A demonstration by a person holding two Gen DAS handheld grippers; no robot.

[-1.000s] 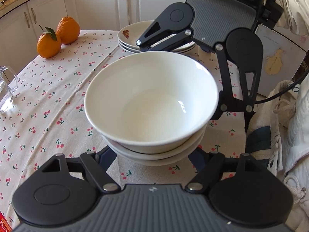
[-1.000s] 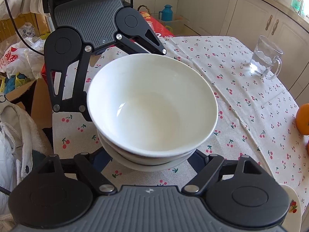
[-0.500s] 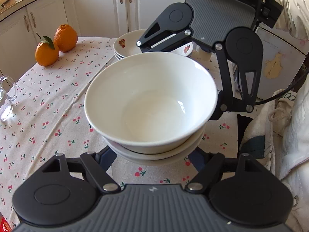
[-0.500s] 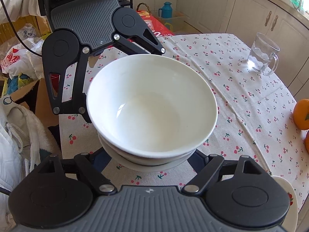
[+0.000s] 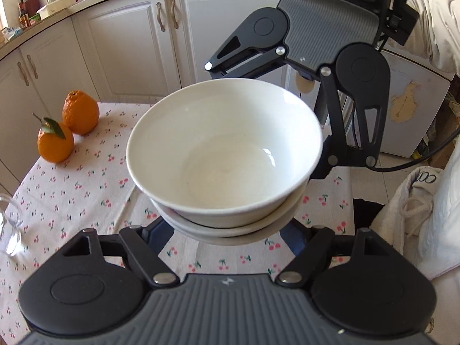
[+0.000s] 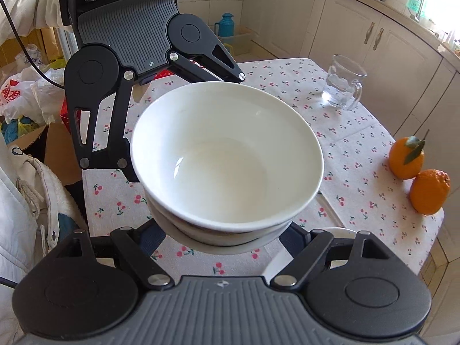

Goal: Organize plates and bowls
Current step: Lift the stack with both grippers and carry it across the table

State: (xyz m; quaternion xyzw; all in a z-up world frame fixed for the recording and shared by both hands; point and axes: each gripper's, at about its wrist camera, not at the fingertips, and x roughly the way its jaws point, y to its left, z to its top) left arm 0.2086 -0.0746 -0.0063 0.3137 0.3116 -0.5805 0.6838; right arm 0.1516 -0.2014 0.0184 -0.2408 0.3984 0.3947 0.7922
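The left gripper (image 5: 227,230) and right gripper (image 6: 228,234) clamp opposite sides of a stack of white bowls (image 5: 224,155), jaws part-spread around it, the stack held above the cherry-print tablecloth (image 5: 86,184). 2 oranges (image 5: 67,126) sit at 9 o'clock, a glass mug (image 6: 343,86) at 1 o'clock in the right view.

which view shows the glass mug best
The right wrist view: the glass mug stands whole on the tablecloth, handle and water visible. The left wrist view catches only a cropped sliver of it at its left edge.
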